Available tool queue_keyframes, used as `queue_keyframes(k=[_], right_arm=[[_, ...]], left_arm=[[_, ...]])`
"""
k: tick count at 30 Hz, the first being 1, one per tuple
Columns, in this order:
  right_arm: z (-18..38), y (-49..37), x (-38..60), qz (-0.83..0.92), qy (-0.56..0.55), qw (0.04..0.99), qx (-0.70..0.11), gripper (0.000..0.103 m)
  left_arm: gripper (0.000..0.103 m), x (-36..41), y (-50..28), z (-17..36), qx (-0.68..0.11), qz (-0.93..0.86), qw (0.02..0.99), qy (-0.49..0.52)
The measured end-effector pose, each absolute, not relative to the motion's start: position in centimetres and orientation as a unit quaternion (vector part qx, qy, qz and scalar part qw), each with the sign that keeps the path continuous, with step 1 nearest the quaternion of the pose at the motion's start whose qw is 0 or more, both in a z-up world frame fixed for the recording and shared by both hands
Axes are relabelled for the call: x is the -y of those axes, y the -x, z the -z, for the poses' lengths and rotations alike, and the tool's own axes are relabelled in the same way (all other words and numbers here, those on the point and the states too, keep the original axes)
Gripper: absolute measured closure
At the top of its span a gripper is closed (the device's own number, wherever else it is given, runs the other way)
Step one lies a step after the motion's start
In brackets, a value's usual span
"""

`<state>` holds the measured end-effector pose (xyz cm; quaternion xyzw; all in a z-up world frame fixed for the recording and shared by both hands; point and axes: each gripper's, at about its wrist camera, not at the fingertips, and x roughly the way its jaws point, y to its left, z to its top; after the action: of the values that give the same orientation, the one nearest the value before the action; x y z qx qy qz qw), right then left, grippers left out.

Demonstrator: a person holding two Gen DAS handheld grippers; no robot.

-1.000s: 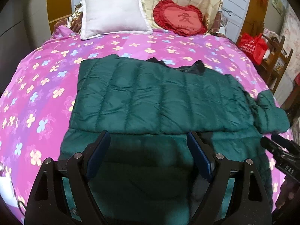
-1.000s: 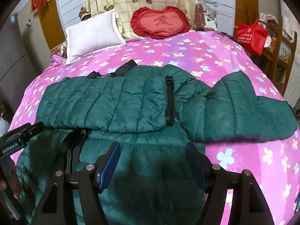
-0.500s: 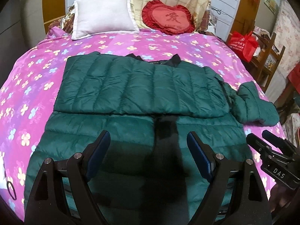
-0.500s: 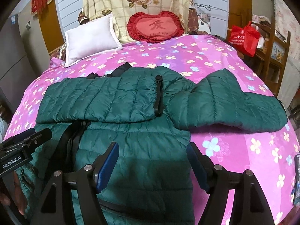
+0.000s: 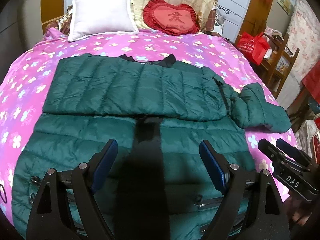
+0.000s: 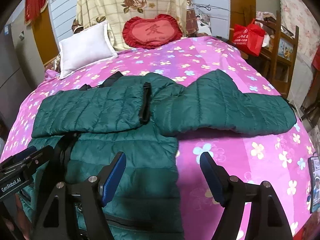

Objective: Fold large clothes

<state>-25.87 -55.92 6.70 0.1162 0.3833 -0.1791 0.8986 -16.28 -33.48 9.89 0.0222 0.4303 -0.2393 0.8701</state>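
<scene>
A dark green quilted puffer jacket lies flat on the pink flowered bed. One sleeve is folded across its chest. The other sleeve sticks out to the right on the bedspread. My left gripper is open and empty, held above the jacket's lower front with its dark zipper band. My right gripper is open and empty, above the jacket's right hem edge. Each gripper shows at the side of the other's view, the right one and the left one.
The pink bedspread covers the bed. A white pillow and a red heart cushion lie at the head. A red bag sits on a wooden chair to the right. A small card lies at the bed's right edge.
Both grippers have drawn back toward the foot of the bed and shifted right, so more of the jacket's lower half shows. Both stay open. The jacket has not moved.
</scene>
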Motion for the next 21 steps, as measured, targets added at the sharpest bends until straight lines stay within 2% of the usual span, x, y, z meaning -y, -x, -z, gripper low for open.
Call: queue_keyframes(k=[21], right_arm=[[-7.1,26.3,64.6,0.244,-0.125,0.890,-0.365,0.029]], left_arm=[[0.019,36.3,15.2,-8.2,-0.449,0.244,0.860,-0.011]])
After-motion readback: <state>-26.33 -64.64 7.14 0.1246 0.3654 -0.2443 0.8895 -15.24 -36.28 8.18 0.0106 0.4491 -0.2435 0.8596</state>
